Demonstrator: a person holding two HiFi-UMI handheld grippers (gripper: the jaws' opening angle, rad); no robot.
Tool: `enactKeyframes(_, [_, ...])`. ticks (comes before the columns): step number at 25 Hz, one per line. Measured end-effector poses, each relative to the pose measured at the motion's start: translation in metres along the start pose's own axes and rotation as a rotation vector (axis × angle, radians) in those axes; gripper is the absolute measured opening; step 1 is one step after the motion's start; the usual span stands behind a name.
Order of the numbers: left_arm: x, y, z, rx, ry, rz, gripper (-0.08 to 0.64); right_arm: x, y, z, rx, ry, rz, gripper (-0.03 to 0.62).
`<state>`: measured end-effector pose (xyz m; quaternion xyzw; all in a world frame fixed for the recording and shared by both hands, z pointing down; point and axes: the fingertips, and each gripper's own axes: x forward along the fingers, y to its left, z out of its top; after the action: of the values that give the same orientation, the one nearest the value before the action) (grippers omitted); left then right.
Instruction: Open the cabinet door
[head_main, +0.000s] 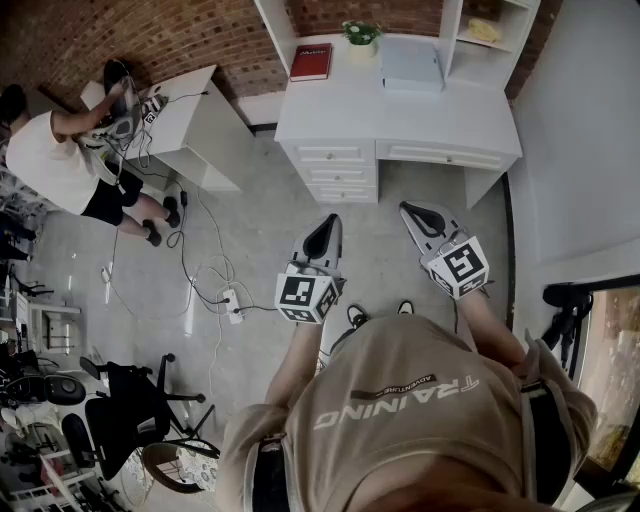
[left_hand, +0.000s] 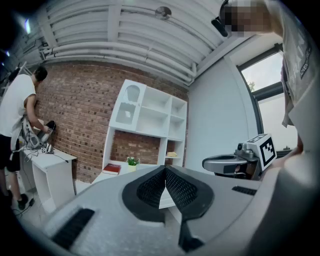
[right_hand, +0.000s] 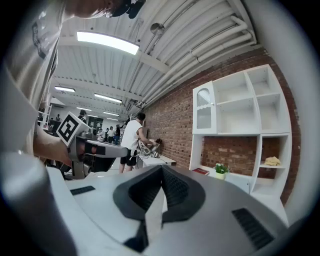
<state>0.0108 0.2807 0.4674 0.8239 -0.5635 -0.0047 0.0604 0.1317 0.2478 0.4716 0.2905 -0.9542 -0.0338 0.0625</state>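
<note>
The white desk carries a white shelf unit. Its upper left compartment has a cabinet door with an arched pane, and the door is closed; the right gripper view also shows this door. I stand a few steps back from the desk. My left gripper and right gripper are held side by side over the floor, pointing at the desk. The left gripper has its jaws together with nothing between them. The right gripper is likewise shut and empty. Neither touches the furniture.
On the desk lie a red book, a small potted plant and a grey box, with drawers below. A second person works at a small white table at the left. Cables and a power strip cross the floor, and an office chair stands near.
</note>
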Motion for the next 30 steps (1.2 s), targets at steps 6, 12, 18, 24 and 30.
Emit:
enactKeyframes(6, [0.003, 0.008, -0.003, -0.010, 0.003, 0.004, 0.008, 0.007, -0.009, -0.005, 0.021, 0.002, -0.030, 0.012])
enactKeyframes(12, [0.002, 0.033, 0.001, -0.015, 0.003, 0.007, 0.008, 0.025, -0.008, -0.006, 0.026, 0.023, -0.050, 0.012])
enactKeyframes(18, [-0.007, 0.054, -0.039, -0.066, 0.060, -0.001, 0.008, 0.039, 0.024, -0.041, 0.046, 0.104, -0.041, 0.012])
enactKeyframes(24, [0.003, 0.070, -0.041, -0.088, 0.056, -0.020, 0.008, 0.054, 0.029, -0.058, 0.068, 0.160, -0.048, 0.012])
enactKeyframes(30, [0.061, 0.095, -0.026, -0.089, 0.032, 0.010, 0.008, 0.088, -0.018, -0.053, 0.057, 0.132, -0.029, 0.012])
